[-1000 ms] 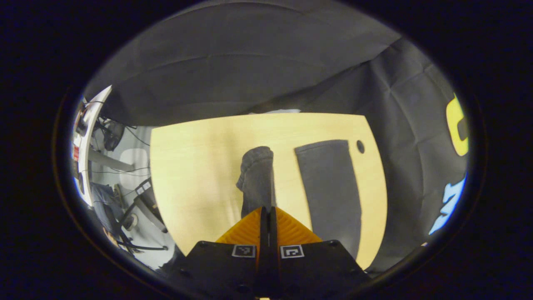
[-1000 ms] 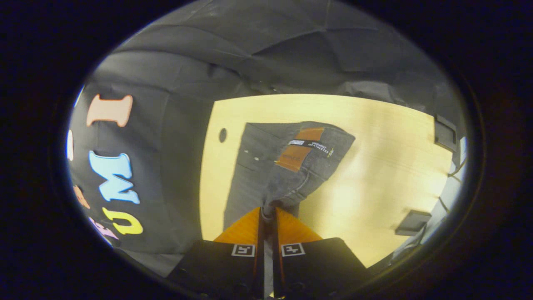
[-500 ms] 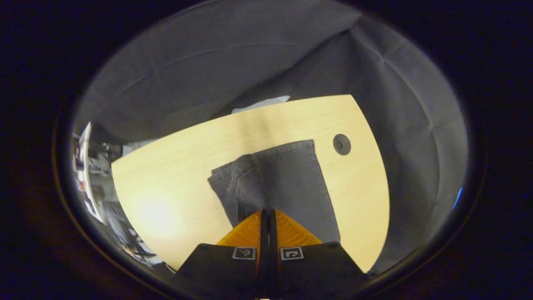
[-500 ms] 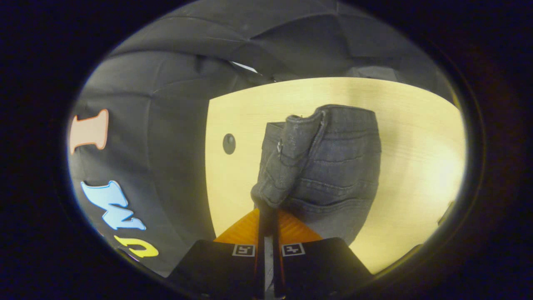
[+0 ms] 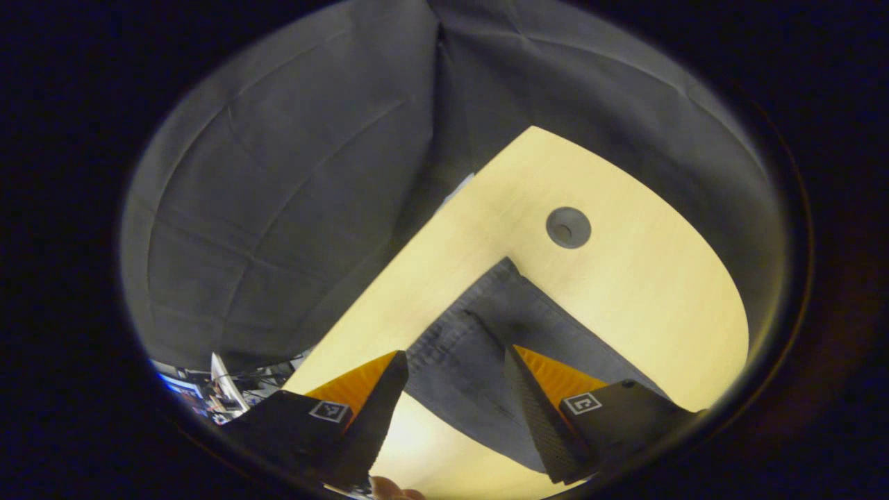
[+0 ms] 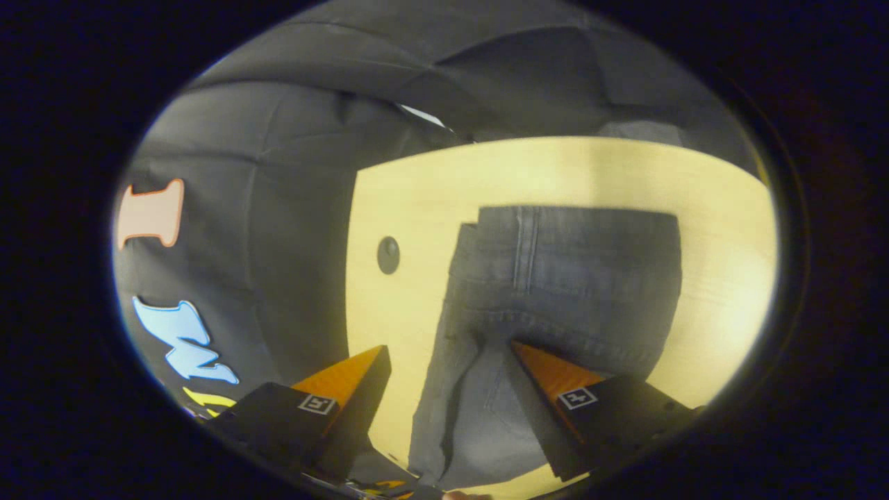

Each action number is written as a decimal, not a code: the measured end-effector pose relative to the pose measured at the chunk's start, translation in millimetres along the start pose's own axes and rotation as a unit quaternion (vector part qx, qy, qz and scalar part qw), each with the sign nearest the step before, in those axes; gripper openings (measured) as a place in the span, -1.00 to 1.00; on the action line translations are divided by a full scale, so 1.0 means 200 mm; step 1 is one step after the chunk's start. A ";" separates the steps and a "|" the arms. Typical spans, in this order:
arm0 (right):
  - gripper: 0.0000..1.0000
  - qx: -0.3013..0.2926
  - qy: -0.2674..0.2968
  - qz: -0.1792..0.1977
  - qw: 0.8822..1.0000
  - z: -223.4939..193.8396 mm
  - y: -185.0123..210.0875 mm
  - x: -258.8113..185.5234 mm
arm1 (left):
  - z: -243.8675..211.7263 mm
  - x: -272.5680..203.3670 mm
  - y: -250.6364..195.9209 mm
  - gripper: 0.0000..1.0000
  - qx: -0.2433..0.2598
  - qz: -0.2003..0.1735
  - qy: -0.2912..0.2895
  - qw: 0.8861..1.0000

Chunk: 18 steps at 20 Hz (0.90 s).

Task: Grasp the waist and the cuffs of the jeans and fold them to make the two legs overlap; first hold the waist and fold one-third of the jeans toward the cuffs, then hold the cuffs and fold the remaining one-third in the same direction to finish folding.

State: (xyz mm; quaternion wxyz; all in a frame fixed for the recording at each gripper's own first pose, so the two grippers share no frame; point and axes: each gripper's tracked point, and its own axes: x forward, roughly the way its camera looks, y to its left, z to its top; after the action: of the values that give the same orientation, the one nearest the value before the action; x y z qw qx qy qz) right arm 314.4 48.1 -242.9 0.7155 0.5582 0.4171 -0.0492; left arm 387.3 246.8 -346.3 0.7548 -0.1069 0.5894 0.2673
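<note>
The dark grey jeans (image 6: pixel 555 278) lie flat on the light wooden table (image 6: pixel 417 201), one leg laid over the other. In the right gripper view the waist end with its seams and a pocket spreads out beyond my right gripper (image 6: pixel 450 354), which stands open above the cloth, orange fingers (image 6: pixel 549 368) wide apart with nothing between them. In the left gripper view the cuff end of the jeans (image 5: pixel 486 326) lies with its hem corner pointing away. My left gripper (image 5: pixel 455 357) is open over that cuff end, touching nothing.
A round cable hole (image 5: pixel 568 227) sits in the table just beyond the cuffs, also visible as the cable hole (image 6: pixel 388 255) left of the waist. Black cloth walls close the far side. Bare tabletop (image 5: pixel 660 292) lies to the right of the cuffs.
Both grippers were shut on the jeans, carrying one leg and waist half across. Now both have let go and stand open, and the jeans lie flat with the legs overlapped.
</note>
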 end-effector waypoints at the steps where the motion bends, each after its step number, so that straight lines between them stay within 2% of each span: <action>1: 0.91 -0.014 -0.016 0.000 1.000 0.05 -0.01 -0.06 | 0.02 0.03 -0.01 0.92 -0.003 -0.022 -0.019 1.000; 3: 0.90 -0.036 -0.028 -0.017 0.999 0.12 -0.10 -0.18 | 0.11 -0.04 0.01 0.92 -0.023 -0.052 -0.063 0.996; 5: 0.91 -0.051 -0.034 -0.030 0.998 0.16 -0.19 -0.29 | 0.14 -0.10 0.06 0.92 -0.057 -0.086 -0.078 0.992; 6: 0.90 -0.054 -0.038 -0.037 0.997 0.18 -0.24 -0.34 | 0.11 -0.12 0.11 0.92 -0.066 -0.092 -0.077 0.991; 7: 0.91 -0.052 -0.037 -0.049 0.997 0.18 -0.30 -0.37 | 0.09 -0.11 0.16 0.70 -0.067 -0.092 -0.082 0.990; 8: 0.91 -0.049 -0.033 -0.065 0.996 0.16 -0.37 -0.39 | 0.07 -0.13 0.20 0.94 -0.065 -0.090 -0.087 0.990; 9: 0.90 -0.047 -0.029 -0.077 0.996 0.14 -0.42 -0.40 | 0.02 -0.16 0.22 1.00 -0.061 -0.092 -0.087 0.990; 10: 0.91 -0.042 -0.025 -0.082 0.995 0.11 -0.47 -0.42 | -0.02 -0.16 0.24 0.95 -0.058 -0.098 -0.083 0.990; 11: 1.00 -0.036 -0.019 -0.089 0.995 0.09 -0.51 -0.41 | -0.09 -0.17 0.24 0.96 -0.057 -0.103 -0.077 0.990; 14: 0.92 -0.009 -0.012 -0.119 0.993 0.03 -0.64 -0.39 | -0.29 -0.18 0.28 0.96 -0.044 -0.104 -0.055 0.992; 16: 0.90 0.012 -0.020 -0.136 0.990 0.04 -0.66 -0.33 | -0.46 -0.19 0.31 0.96 -0.040 -0.106 -0.035 0.993; 18: 0.90 0.037 -0.017 -0.127 0.991 0.04 -0.63 -0.26 | -0.61 -0.17 0.31 0.96 -0.045 -0.112 -0.014 0.993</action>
State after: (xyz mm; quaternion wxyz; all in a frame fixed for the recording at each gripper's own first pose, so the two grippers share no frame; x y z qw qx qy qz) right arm 217.3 -25.1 -305.2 0.6896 0.5255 0.4703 -0.1644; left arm 247.2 229.8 -338.7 0.7824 -0.2030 0.5506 0.2088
